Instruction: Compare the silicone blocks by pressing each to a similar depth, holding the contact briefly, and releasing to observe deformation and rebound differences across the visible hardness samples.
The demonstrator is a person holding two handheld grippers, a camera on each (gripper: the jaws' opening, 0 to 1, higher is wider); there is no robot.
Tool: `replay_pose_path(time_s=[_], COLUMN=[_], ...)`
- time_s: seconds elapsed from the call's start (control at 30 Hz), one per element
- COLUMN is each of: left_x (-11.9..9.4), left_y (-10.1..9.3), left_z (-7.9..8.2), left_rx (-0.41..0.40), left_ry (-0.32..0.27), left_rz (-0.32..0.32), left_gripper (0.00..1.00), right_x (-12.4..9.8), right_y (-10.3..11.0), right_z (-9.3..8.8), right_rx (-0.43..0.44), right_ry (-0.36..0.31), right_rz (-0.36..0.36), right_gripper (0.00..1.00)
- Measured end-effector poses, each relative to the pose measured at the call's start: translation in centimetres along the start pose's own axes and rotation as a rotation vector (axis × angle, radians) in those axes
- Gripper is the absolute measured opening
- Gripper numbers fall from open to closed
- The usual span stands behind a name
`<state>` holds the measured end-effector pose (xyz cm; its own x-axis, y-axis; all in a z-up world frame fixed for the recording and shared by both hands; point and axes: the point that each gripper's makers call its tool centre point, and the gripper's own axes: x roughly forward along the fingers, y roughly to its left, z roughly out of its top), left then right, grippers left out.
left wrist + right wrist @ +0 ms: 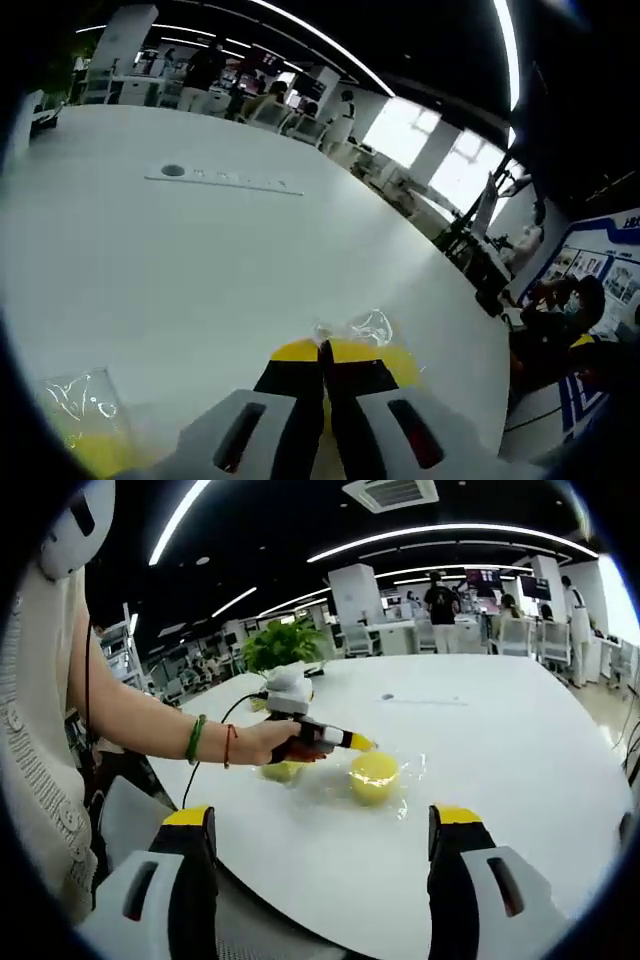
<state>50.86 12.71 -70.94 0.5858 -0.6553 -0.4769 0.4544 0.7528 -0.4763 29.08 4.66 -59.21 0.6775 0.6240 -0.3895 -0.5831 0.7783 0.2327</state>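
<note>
We see the left gripper (325,352), jaws together, tip on the bagged yellow block (374,776); right gripper (325,825) jaws apart above the tabletop (500,740).

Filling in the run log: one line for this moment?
left gripper: shut, tips at yellow block | right gripper: open, clear | second wrapped block: untouched

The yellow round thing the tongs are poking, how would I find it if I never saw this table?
Look at the big white table, near the edge closest to the person's arm. The yellow block sits there, round like a cake and wrapped in crinkly clear plastic, with the left tongs at its top. A smaller yellow piece lies under the hand; the block is the bigger one, out in the open.
</note>
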Motion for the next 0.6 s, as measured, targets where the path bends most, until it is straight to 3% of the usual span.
replay_pose_path(time_s=[0.13, 0.33, 0.4, 0.5, 0.6], left_x=[0.35, 0.28, 0.27, 0.0, -0.37], left_y=[1.06, 1.14, 0.97, 0.9, 0.92], left_z=[-1.02, -0.98, -0.9, -0.64, -0.35], left_rx=[0.004, 0.02, 0.049, 0.155, 0.222], left_ry=[0.035, 0.023, 0.016, 0.005, -0.001], left_rz=[0.021, 0.012, 0.003, 0.002, 0.022], left_gripper=[0.0, 0.0, 0.0, 0.03, 0.12], right_x=[0.3, 0.38, 0.39, 0.38, 0.23], right_y=[0.02, -0.16, -0.14, -0.03, 0.23], right_z=[0.15, 0.25, 0.36, 0.4, 0.22], right_rx=[0.002, 0.0, -0.003, -0.003, -0.007], right_ry=[-0.001, 0.003, 0.0, 0.0, 0.005], right_rz=[0.008, 0.012, 0.013, 0.015, 0.02], right_gripper=[0.81, 0.81, 0.81, 0.81, 0.81])
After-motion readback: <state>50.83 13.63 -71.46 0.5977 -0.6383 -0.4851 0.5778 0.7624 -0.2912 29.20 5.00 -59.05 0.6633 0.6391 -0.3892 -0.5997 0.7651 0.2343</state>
